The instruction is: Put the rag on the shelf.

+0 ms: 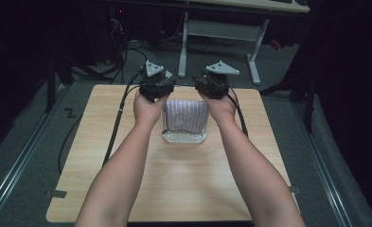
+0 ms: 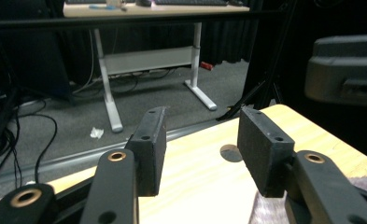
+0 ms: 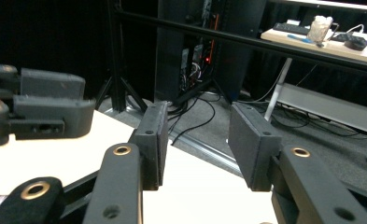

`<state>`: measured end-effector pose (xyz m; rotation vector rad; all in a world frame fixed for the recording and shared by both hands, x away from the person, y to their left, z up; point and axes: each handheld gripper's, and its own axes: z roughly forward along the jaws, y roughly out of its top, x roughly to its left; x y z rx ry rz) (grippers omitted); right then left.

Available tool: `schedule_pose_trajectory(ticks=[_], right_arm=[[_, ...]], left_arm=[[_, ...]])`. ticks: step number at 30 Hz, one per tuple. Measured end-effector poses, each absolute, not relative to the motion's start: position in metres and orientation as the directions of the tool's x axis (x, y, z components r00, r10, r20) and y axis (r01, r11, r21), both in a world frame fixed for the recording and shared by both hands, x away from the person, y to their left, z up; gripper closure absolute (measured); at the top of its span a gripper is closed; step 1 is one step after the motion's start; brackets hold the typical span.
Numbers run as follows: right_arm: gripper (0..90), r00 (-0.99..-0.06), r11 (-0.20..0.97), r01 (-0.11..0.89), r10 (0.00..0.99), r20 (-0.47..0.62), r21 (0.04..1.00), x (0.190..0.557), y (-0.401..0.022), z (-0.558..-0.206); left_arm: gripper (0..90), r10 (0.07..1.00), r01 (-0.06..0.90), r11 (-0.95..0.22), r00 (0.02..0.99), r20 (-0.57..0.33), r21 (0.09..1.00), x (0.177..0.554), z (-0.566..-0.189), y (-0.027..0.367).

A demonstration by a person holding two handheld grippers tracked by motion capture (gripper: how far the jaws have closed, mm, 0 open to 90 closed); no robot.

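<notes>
**Jaws spread wide above folded cloth**

Both grippers, left (image 1: 156, 85) and right (image 1: 213, 84), hover released and empty at the worktop's (image 1: 103, 156) far edge. Between the wrists, a cloth (image 1: 185, 115) drapes a clear tray (image 1: 183, 138); a careless pull could drag the tray along.

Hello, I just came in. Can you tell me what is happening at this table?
A person holds the left claw and the right claw above the far part of a wooden table. Both claws are open and hold nothing. Between the hands, a grey cloth lies folded over a clear tray. Neither claw is touching the cloth.
</notes>
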<state>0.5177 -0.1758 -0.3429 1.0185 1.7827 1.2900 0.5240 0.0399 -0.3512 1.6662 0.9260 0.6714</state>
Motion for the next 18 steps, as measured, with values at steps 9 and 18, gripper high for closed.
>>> schedule_pose_trajectory(ticks=[9, 18], right_arm=[[53.0, -0.456, 0.197, 0.166, 0.884, -0.102, 0.966, 0.496, -0.181, -0.337], [45.7, -0.463, 0.219, 0.153, 0.877, -0.126, 0.964, 0.456, -0.202, -0.343]], left_arm=[[46.4, 0.815, 0.2, -0.136, 0.58, -0.005, 0.97, 0.501, -0.344, 0.046], [41.1, 0.806, 0.19, -0.136, 0.592, -0.003, 0.972, 0.463, -0.36, 0.072]])
